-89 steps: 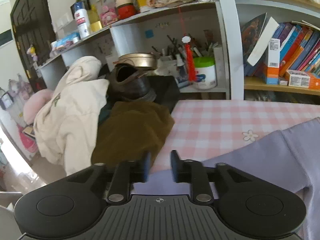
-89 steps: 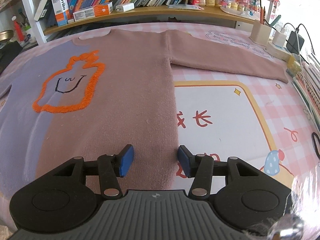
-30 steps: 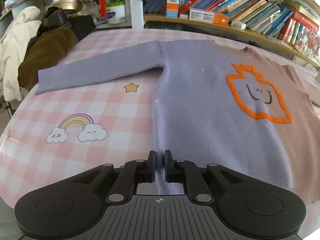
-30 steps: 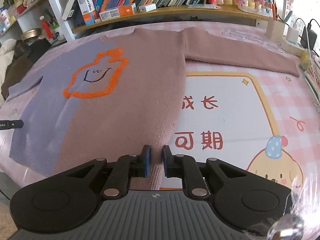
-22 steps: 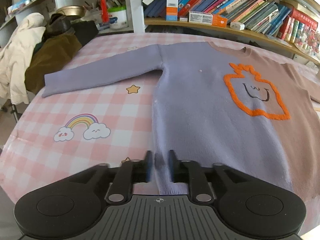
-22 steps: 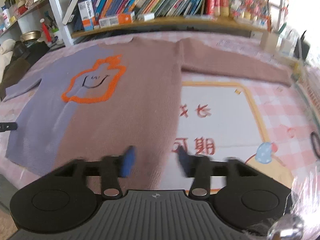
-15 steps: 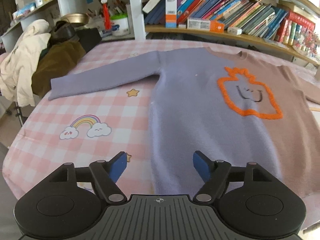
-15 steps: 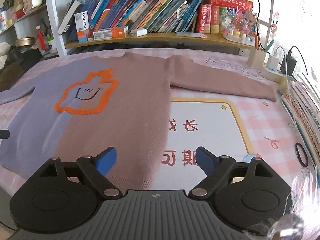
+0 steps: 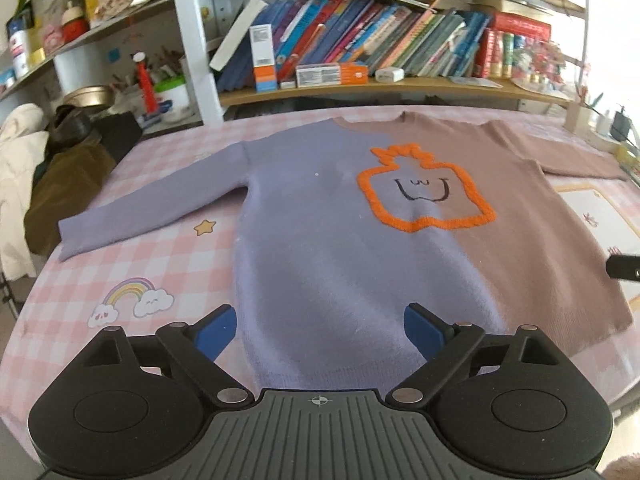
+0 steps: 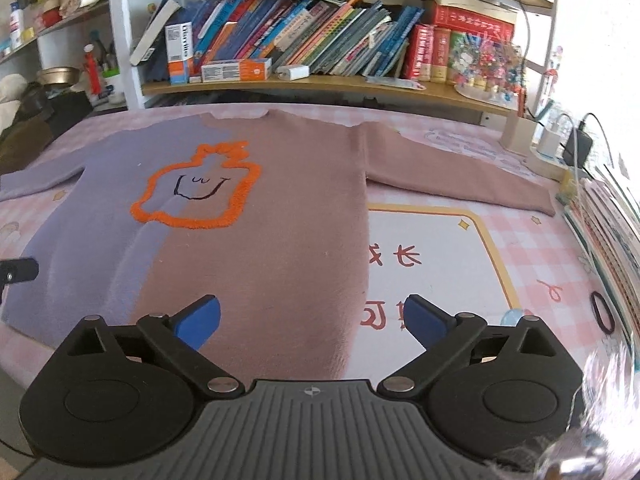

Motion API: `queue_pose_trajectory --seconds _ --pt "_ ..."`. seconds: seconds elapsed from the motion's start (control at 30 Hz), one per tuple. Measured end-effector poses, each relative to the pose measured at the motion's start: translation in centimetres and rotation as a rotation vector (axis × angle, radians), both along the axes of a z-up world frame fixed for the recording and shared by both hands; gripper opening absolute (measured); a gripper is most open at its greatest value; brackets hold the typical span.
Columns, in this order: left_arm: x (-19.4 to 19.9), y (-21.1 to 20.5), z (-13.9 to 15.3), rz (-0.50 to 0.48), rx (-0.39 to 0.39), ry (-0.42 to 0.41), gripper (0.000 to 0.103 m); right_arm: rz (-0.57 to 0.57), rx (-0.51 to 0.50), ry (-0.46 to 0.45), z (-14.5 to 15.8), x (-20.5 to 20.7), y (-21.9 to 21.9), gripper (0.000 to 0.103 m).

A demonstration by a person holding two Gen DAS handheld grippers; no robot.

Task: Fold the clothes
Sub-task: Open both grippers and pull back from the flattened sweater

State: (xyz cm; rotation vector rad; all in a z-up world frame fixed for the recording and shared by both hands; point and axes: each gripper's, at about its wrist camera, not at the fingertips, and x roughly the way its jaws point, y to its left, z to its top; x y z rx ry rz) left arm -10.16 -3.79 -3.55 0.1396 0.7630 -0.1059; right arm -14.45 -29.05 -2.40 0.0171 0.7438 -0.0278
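Lying flat and face up, a two-tone sweater is spread across the pink checked worktop, its lilac half on the left and its brown half on the right, with an orange-outlined face motif at the chest. Both sleeves are stretched outwards, the lilac one to the left and the brown one to the right. The left gripper is held at the near hem over the lilac half, its blue-padded fingers spread wide with nothing between them, and contact with the cloth cannot be told. The right gripper is held at the near hem by the brown side edge, its fingers likewise spread wide and gripping nothing. A bookshelf is seen at the far side, and a heap of clothes at the far left.
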Motion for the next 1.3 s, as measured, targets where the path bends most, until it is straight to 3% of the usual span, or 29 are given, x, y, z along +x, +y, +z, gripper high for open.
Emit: queue_pose_trajectory --seconds 0.73,1.13,1.3 --pt "1.8 12.6 -0.2 -0.054 -0.047 -0.009 0.093 -0.155 -0.051 -0.024 0.5 -1.5 12.9 0.101" --pt "5.8 18.3 -0.8 0.074 -0.081 -0.038 0.094 -0.141 -0.077 -0.039 1.0 0.3 16.0 0.101" --pt "8.2 21.7 -1.1 0.184 -0.112 -0.079 0.093 -0.144 -0.091 -0.04 1.1 0.8 16.1 0.101"
